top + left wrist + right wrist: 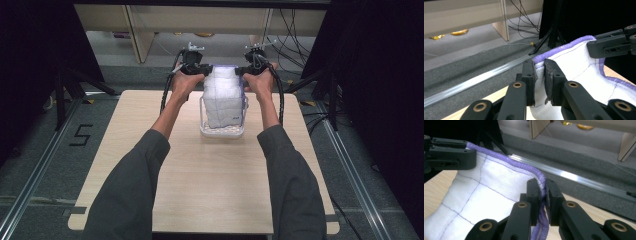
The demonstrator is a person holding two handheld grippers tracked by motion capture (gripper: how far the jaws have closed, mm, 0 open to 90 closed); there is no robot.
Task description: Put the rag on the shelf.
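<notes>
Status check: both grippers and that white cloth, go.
Left gripper shut on white cloth. Right gripper shut on its purple hem. Cloth hangs into white basket. Nothing in the way.

Lighting's pretty uneven from up high: the wooden table is evenly lit from above with soft shadows under my sleeves, but both sides drop off into near black. The white cloth is nearly blown out at its top edge. Up close, my jaws and the cloth look sharp, the floor rail catches a bright glare, and the background goes soft.
</notes>
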